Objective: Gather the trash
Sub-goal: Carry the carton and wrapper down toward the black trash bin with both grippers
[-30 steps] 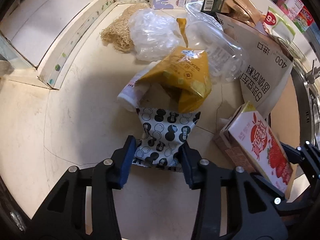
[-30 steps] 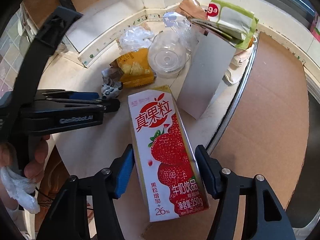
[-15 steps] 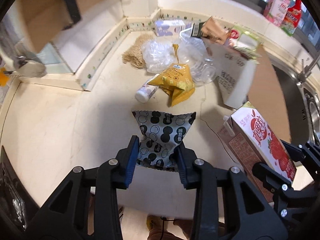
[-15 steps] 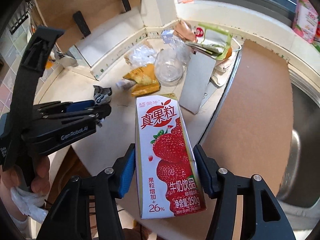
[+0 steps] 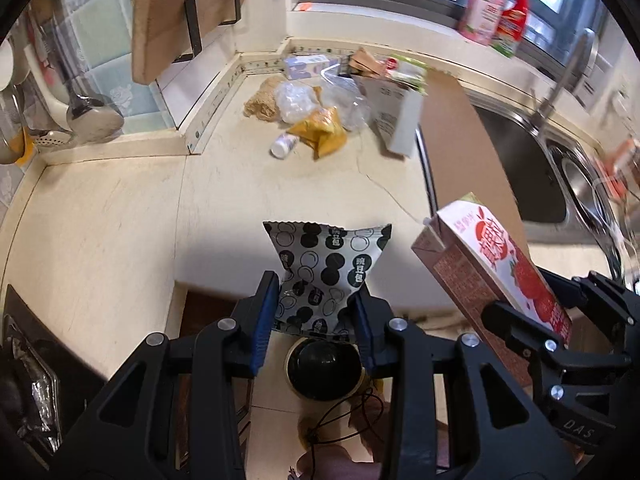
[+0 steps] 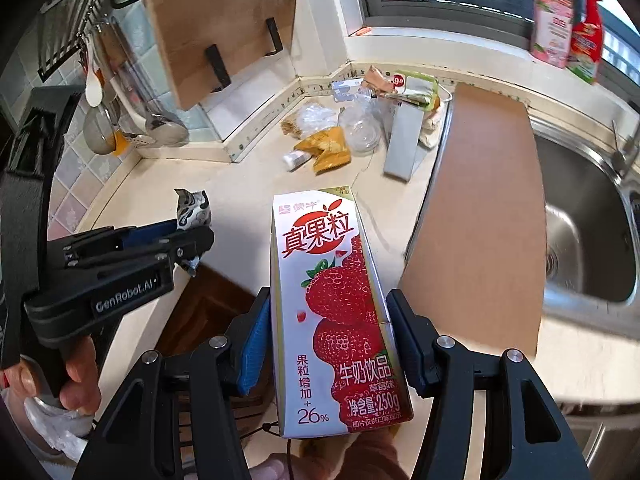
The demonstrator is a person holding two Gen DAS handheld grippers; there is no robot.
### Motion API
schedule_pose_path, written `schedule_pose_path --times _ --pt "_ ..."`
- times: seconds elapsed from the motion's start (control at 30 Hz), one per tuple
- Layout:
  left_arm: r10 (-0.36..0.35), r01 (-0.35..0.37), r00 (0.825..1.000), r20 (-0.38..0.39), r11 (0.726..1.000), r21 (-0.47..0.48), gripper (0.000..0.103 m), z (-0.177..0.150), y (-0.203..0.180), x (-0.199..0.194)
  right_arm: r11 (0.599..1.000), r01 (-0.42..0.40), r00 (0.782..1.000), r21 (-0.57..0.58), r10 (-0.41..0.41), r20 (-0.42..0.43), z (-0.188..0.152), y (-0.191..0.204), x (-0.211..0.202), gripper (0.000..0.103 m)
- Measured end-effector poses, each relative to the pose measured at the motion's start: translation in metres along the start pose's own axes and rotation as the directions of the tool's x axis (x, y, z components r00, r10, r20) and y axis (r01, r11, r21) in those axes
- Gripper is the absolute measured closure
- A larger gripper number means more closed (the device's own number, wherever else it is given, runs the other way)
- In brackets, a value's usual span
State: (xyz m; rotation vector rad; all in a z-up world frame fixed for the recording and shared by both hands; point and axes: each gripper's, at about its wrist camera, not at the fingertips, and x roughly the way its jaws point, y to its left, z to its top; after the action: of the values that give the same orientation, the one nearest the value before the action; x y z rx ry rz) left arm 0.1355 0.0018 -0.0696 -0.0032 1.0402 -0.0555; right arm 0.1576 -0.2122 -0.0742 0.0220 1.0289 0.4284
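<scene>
Trash pile [image 5: 316, 120] and cardboard sheet [image 6: 480, 216] lie beyond both loaded claws.

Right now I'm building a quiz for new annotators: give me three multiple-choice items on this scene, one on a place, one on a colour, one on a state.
1. Where is the yellow snack bag?
A. in the sink
B. on the counter beside the small white bottle
C. on the windowsill

2. What colours mark the wrapper in the left gripper?
A. silver with black circles
B. plain green
C. red stripes

3. What is the right gripper doing?
A. hanging open
B. shut on nothing
C. clamped on the strawberry milk carton

Answers: 1 B, the bag lies against the bottle on the countertop. 2 A, the print shows between the fingers. 3 C, both pads press the carton's sides.
</scene>
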Motion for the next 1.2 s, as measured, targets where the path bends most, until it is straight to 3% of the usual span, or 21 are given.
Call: schedule_pose_path --times 0.37,0.63,0.9,1.2 --pt "-0.075 0.073 0.997 0.022 0.993 0.091 0.071 -0.077 0.000 -0.045 0.996 0.051 0.998 0.070 -0.053 0.027 -0.086 0.052 -0.051 0.046" --pt "-0.107 0.106 0.994 0.003 0.988 0.113 0.071 -0.114 0.004 -0.056 0.990 0.060 0.998 0.129 -0.060 -0.009 -0.140 0.067 -0.059 0.046" --pt "-0.111 0.120 0.991 -0.077 0.985 0.128 0.071 -0.143 -0.004 -0.034 0.982 0.059 0.996 0.178 -0.046 -0.078 -0.171 0.057 -0.047 0.046" --pt "-0.080 0.109 0.978 -0.191 0.984 0.144 0.071 -0.173 -0.017 0.021 0.967 0.058 0.980 0.247 -0.008 -0.199 -0.203 0.033 0.000 0.046"
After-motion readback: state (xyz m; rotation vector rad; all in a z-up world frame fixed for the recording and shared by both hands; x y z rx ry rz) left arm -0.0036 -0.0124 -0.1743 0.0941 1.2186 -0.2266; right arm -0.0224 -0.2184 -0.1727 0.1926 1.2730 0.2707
